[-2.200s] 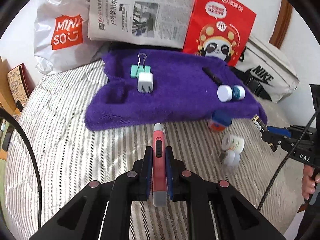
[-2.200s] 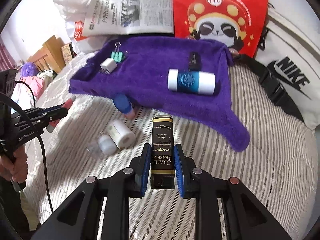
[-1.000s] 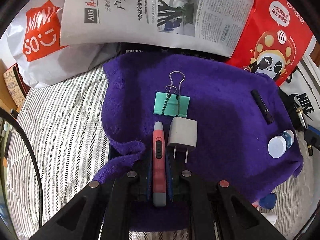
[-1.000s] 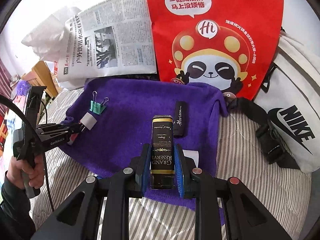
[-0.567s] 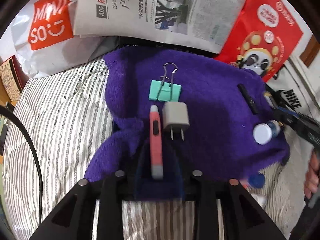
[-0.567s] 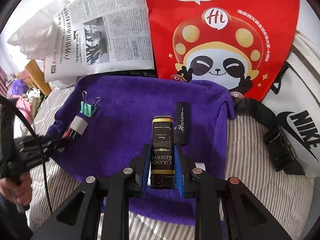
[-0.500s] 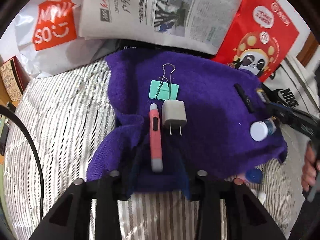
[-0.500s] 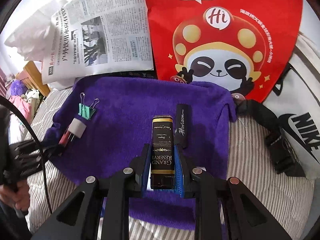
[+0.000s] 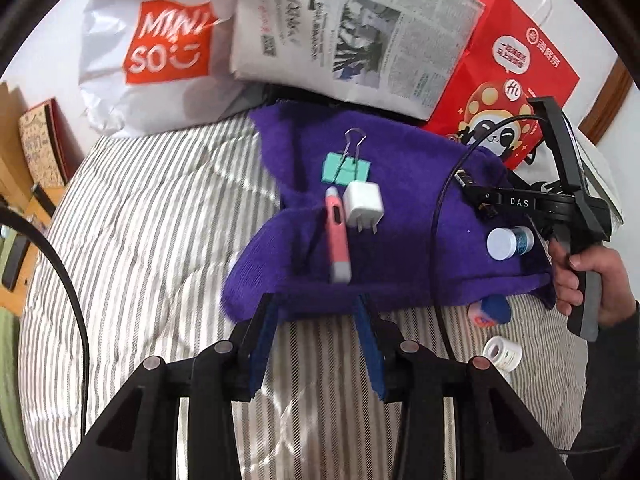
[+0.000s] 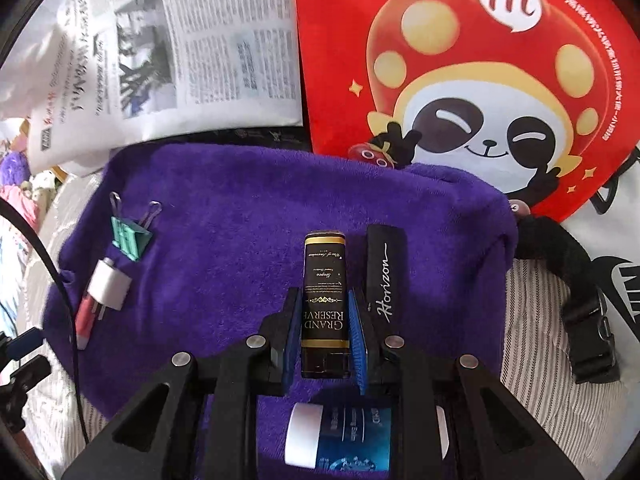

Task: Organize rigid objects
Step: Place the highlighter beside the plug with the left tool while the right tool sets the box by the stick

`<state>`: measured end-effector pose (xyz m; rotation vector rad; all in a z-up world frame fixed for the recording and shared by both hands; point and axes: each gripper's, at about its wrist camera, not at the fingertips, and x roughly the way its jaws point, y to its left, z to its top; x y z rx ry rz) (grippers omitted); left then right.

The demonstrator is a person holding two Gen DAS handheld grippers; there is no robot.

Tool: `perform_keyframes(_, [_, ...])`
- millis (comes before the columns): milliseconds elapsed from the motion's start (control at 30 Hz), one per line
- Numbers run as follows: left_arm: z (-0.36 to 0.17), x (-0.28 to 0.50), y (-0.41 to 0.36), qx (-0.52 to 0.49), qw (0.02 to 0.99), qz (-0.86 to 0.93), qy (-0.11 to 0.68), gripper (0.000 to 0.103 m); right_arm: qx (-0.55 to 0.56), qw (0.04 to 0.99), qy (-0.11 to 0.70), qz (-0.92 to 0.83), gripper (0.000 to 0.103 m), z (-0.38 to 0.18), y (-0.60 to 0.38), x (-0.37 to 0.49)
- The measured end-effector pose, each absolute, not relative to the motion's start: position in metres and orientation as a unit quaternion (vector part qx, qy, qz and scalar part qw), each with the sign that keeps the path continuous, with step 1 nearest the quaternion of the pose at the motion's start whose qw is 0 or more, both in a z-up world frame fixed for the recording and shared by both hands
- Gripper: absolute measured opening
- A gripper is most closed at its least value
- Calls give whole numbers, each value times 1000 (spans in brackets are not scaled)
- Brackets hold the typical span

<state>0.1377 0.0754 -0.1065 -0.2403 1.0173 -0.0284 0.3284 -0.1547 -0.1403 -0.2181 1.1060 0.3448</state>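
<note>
The left gripper [image 9: 316, 344] has its jaws spread with nothing between them. The pink cutter [image 9: 338, 236] lies free on the purple towel [image 9: 420, 184] just ahead of them, touching the white charger [image 9: 363, 205] on its right, with the green clip [image 9: 346, 168] beyond both. That row looks finished, so the left hand's best course is probably to stay lifted off the towel's front fold, lest it drag the cloth and skew the cutter.

The step in hand belongs to the right gripper [image 10: 323, 334], whose jaws pinch the black Grand Reserve box [image 10: 323, 292] by its near half, the far end reaching forward over the towel. Just right of the jaws lies the black Horizon bar [image 10: 385, 272], parallel to the box and very close to it. Beneath and behind the jaws rests the blue bottle [image 10: 340, 442].

To set the box down well, it should come down flat and parallel to the bar. The right jaw has little room beside the bar, so a slight shift left before release would help, opening only once the box rests on the towel. Withdrawal should go up first, since the bottle could roll if nudged.
</note>
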Motion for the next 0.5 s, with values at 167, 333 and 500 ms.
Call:
perform_keyframes(167, [-116, 124, 80, -127, 862, -14, 491, 38, -97, 828, 530, 155, 23, -147, -149, 334])
perform_keyframes(333, [-120, 112, 83, -126, 858, -9, 498, 38, -108, 828, 531, 145, 23, -151, -142, 334])
perform_keyframes(500, [-119, 99, 85, -126, 857, -7, 500, 38, -96, 824, 536, 157, 29, -152, -150, 335])
